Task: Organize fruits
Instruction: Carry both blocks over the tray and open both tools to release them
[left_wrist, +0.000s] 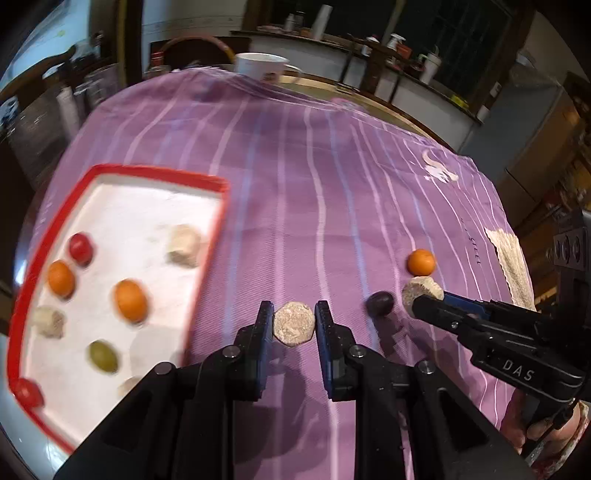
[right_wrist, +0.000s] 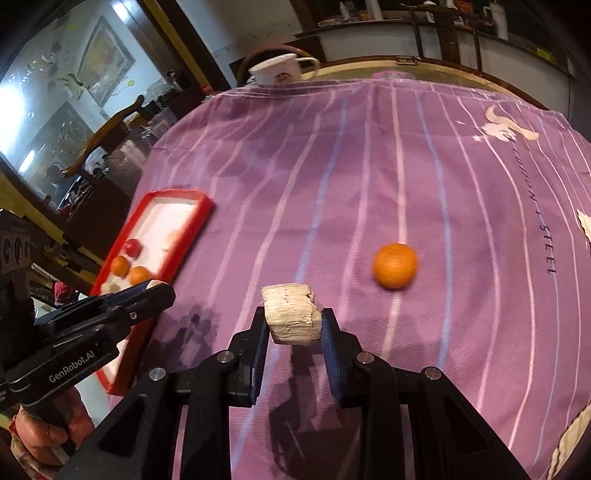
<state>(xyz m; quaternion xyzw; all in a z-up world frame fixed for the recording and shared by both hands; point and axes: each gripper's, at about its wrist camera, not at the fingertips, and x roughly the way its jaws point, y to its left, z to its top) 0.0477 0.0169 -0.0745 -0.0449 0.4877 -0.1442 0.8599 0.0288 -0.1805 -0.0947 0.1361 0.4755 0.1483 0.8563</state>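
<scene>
1. Grippers are both carrying pale, rough chunks above a purple striped cloth (left_wrist: 295, 184); the left gripper (left_wrist: 294, 321) is pinching a beige chunk (left_wrist: 294, 323) between its blue pads, at the lower centre of the left wrist view.
2. That beige chunk is showing its rounded, many-sided end face toward the camera, so its long axis is pointing roughly along the fingers and away from the lens.
3. The right gripper (right_wrist: 293, 323) is clamping a pale cylinder piece (right_wrist: 291, 317) at the lower centre of the right wrist view; its long axis is lying crosswise, running from one pad to the other, and tilting slightly.
4. An orange (right_wrist: 394, 265) is sitting on the cloth to the upper right of the clamped piece, apart from it.
5. A dark round fruit (left_wrist: 379, 303) is lying on the cloth just left of the right gripper's tip in the left wrist view.
6. A red-rimmed tray (left_wrist: 122, 170) is filling the left side of that view, holding two oranges, red fruits, a green fruit (left_wrist: 103, 356) and several pale chunks, all blurred.
7. A white cup (right_wrist: 280, 70) is standing at the far edge of the table, near the top of the frame.
</scene>
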